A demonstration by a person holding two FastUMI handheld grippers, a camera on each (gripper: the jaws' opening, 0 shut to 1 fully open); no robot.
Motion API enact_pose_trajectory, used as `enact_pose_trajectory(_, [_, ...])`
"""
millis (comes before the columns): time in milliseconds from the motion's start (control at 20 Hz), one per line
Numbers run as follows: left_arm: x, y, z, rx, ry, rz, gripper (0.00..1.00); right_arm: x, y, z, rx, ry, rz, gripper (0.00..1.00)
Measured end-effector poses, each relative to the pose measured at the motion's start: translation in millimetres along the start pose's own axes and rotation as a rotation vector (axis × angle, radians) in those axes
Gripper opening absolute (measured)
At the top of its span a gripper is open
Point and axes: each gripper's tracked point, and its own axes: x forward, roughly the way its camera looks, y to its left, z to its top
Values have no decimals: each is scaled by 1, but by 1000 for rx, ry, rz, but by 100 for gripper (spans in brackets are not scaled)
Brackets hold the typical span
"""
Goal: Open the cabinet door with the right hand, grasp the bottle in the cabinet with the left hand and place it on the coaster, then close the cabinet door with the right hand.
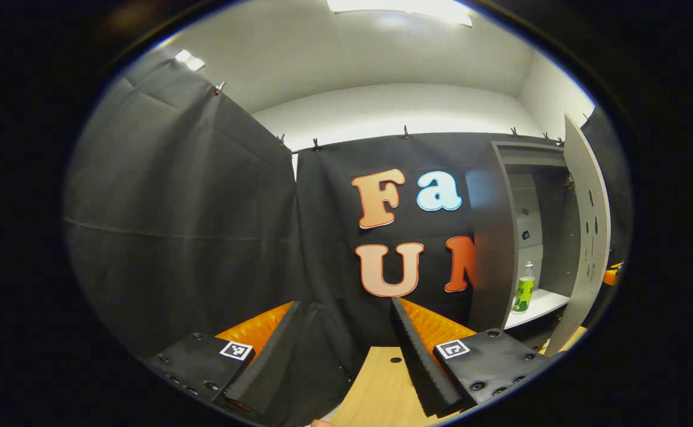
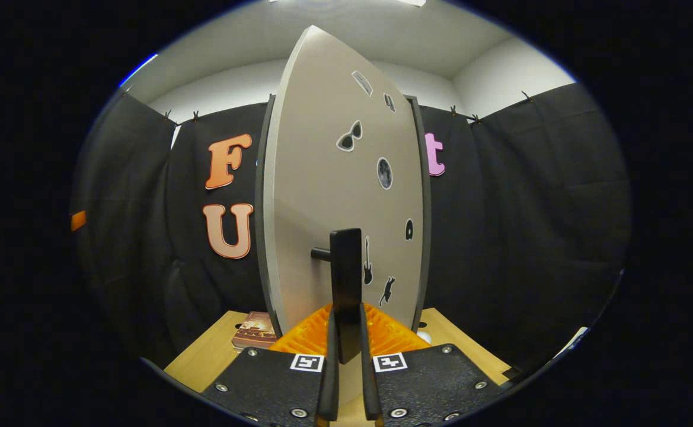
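Cabinet door [image 2: 346, 178] swung wide, and the right gripper [image 2: 346, 350] is clamped on its black handle [image 2: 346, 279]. Left gripper [image 1: 346, 350] hangs released above the light wooden table [image 1: 376, 385]. The bottle [image 1: 524, 289] stands on the cabinet's white shelf [image 1: 545, 303]. Black cloth walls, white ceiling, lamp on.

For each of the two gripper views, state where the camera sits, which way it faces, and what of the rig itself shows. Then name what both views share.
Left gripper view: rides on the left gripper, jaws apart and empty, facing the booth wall; the open cabinet with the bottle on its shelf stands off to the right.
Right gripper view: rides on the right gripper, looking straight at the cabinet door, its fingers closed on the black handle.
Shared: the cabinet door and wooden table.
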Motion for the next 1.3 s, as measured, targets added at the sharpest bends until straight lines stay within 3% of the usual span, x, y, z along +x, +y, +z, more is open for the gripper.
enact_pose_trajectory(350, [9,-41,-6,-10,14,-83,94,-16,-36,-2,9,-9,-57,10])
enact_pose_trajectory(650, [8,-80,2,-9,11,-133,96,-21,-74,-1,23,4,-111,6])
enact_pose_trajectory(900, [8,-125,5,-14,26,-167,96,-25,-101,5,37,-12,-89,5])
enact_pose_trajectory(1100, [3,-168,5,6,39,-195,96,-20,-129,19,-19,-49,-83,5])
enact_pose_trajectory(1300, [-1,-216,0,0,63,-228,94,-23,-149,19,-11,-56,-34,5])
